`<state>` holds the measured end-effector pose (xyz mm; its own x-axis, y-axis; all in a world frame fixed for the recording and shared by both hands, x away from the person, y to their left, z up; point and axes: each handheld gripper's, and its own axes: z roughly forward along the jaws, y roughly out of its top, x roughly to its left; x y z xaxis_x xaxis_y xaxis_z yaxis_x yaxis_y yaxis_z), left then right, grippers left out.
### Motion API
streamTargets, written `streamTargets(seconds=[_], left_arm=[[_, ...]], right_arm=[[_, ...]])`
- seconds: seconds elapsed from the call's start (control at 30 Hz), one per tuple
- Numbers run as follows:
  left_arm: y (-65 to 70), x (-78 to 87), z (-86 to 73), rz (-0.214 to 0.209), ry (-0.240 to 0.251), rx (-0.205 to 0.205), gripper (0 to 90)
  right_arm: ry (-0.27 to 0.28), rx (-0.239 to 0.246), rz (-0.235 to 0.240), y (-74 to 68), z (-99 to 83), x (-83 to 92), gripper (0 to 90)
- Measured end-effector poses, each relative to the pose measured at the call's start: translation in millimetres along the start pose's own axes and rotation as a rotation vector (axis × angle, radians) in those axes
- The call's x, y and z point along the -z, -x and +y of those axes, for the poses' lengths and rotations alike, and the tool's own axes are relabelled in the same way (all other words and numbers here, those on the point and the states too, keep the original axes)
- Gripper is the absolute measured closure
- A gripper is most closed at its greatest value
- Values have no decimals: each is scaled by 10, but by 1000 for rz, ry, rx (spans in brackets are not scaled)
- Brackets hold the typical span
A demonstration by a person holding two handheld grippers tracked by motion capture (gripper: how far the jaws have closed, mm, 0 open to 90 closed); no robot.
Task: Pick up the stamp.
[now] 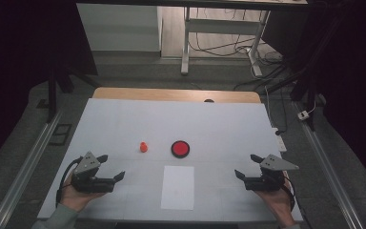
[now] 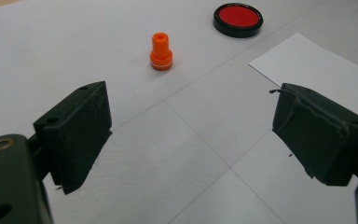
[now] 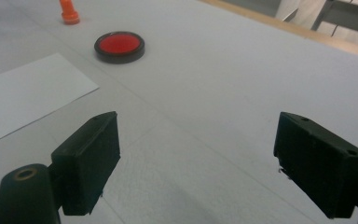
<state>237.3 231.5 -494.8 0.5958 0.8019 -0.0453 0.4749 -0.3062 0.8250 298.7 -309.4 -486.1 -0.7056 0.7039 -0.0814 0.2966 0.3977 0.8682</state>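
A: Black jaws are spread wide and empty on both the left gripper (image 1: 112,168) and the right gripper (image 1: 247,166), held near, well apart.

B: So nothing is gripped. The orange stamp (image 1: 144,147) stands upright, far of the left gripper, beside the red ink pad (image 1: 180,149); white paper (image 1: 177,187) lies nearer.

A: A reach and a squeeze on the stamp are likely called for.
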Motion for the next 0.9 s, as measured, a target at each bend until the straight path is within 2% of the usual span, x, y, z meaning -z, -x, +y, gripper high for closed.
streamTargets(seconds=[0.07,0.13,0.27,0.47,0.6,0.77,0.9], left_arm=[[17,10,2,-8,5,2,120],[23,-5,-3,-3,2,-4,120],[25,-20,-15,-2,-1,-16,121],[-20,-36,1,-17,10,-7,132],[-42,-48,11,-18,10,6,138],[-55,-23,-3,2,4,22,146],[-62,-24,-14,4,1,30,155]], right_arm=[[1,-20,23,27,-23,-7,159],[0,-26,22,35,-37,-8,160],[-16,-17,26,40,-46,-34,159],[-15,-17,30,23,-48,-42,165],[-14,1,24,-18,-18,-63,176],[2,5,31,-40,3,-83,188],[3,-13,36,-18,-7,-86,191]])
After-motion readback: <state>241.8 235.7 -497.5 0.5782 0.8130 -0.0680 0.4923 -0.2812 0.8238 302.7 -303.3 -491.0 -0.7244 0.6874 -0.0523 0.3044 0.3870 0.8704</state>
